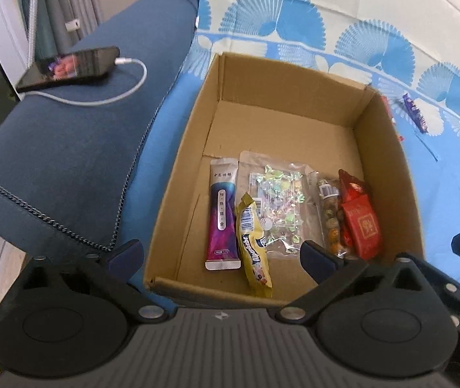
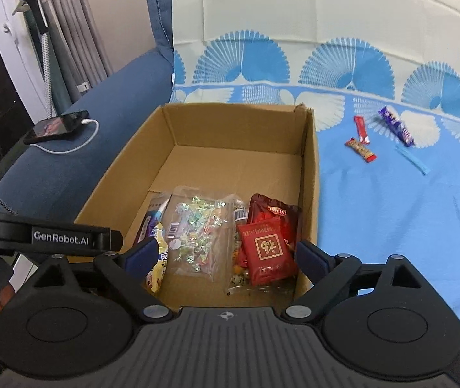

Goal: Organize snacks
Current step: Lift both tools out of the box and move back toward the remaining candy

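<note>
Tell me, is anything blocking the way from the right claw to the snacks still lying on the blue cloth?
Nothing visible does. The right gripper hangs open over the cardboard box; the red bars and purple bar lie past its right wall on open cloth.

Red bars (image 1: 388, 110) mostly hidden behind cardboard box (image 1: 388, 161), phone (image 1: 68, 68) screen blurred

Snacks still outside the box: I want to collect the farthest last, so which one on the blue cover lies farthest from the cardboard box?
The purple bar. It lies beyond the red stick and the red-ended nut bar, both nearer the cardboard box.
</note>
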